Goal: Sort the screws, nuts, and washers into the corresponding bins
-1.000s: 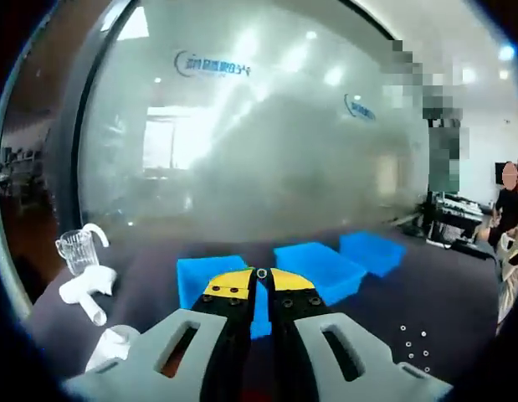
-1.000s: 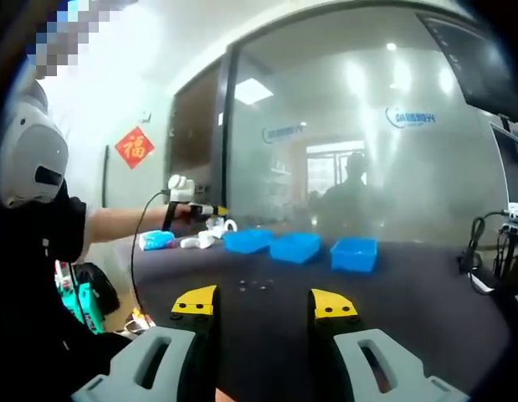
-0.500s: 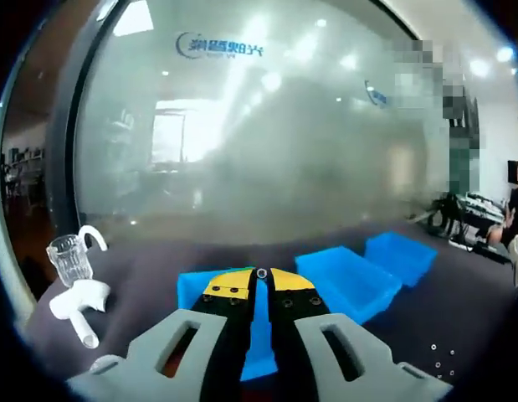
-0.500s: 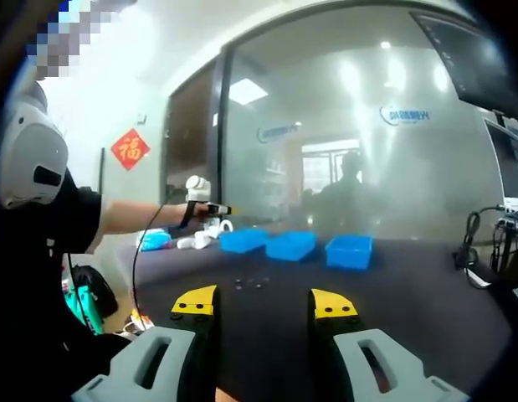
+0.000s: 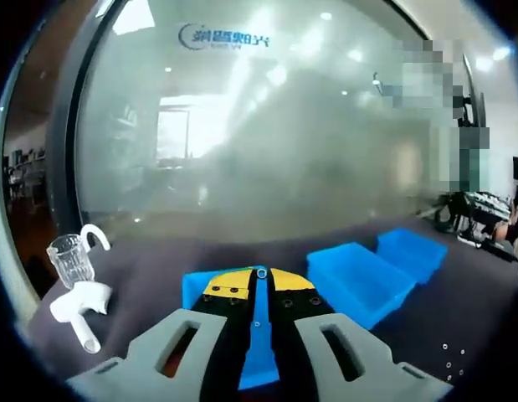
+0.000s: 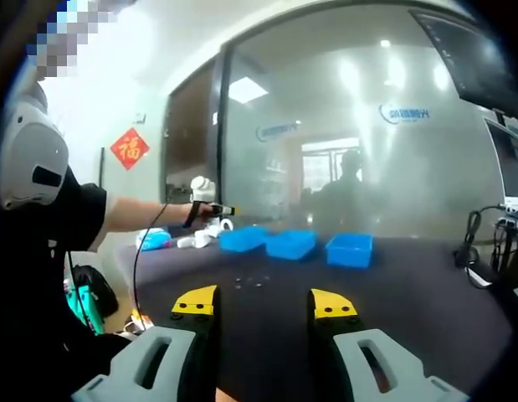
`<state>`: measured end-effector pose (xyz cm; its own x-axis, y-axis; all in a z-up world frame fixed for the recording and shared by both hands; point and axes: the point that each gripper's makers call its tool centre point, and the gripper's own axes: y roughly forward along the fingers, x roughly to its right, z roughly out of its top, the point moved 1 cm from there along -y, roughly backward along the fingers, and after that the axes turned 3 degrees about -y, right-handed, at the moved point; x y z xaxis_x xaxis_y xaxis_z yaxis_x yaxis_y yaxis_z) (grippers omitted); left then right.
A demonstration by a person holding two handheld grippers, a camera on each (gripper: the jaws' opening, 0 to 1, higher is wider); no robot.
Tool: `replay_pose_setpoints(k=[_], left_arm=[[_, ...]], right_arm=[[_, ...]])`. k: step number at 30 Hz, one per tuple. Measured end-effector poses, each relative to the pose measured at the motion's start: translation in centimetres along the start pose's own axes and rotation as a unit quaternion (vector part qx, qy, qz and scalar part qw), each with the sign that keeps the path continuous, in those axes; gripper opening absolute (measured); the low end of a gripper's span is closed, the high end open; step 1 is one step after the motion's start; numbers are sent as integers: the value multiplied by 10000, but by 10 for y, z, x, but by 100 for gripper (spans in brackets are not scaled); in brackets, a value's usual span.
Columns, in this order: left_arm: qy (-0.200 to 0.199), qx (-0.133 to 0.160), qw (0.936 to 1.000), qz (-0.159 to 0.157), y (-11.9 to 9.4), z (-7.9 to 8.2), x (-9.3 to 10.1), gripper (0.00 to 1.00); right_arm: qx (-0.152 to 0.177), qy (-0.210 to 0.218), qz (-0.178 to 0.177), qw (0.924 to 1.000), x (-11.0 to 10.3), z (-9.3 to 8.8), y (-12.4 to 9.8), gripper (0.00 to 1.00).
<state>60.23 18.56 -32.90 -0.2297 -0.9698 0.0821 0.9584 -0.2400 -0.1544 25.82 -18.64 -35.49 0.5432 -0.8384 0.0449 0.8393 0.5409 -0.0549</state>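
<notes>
In the left gripper view, a clear glass cup [image 5: 71, 256] stands at the far left of the dark table [image 5: 150, 272], with a white plastic fitting [image 5: 79, 303] lying just below it. At bottom centre the left gripper [image 5: 260, 274] rises with its yellow-tipped jaws pressed together on a small ring-shaped part, a washer [image 5: 260, 273], pinched at the very tips. The tips sit over the nearest blue bin [image 5: 210, 283], which lies directly behind them in the lower middle of the frame. To the right of it sits a second blue bin [image 5: 359, 280], and beyond that, toward the right edge, a third blue bin [image 5: 412, 252]. In the lower right corner a few small loose parts [image 5: 453, 358] dot the table. A frosted glass wall [image 5: 259, 134] fills the upper frame.

In the right gripper view, a person's outstretched arm [image 6: 137, 216] reaches from the left edge toward the middle, holding the left gripper [image 6: 215, 210] above the leftmost of three blue bins [image 6: 245, 239] in a row at mid-frame. Loose parts [image 6: 252, 281] lie on the table below the bins. At the bottom the right gripper [image 6: 264, 301] has its jaws spread wide apart with nothing between them.
</notes>
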Motion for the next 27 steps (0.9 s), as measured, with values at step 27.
replay_pose_setpoints(k=[27], left_arm=[[-194, 93, 9946, -1016, -76, -14, 52, 39]], right_arm=[[62, 9, 130, 9999, -8, 3, 6, 37]])
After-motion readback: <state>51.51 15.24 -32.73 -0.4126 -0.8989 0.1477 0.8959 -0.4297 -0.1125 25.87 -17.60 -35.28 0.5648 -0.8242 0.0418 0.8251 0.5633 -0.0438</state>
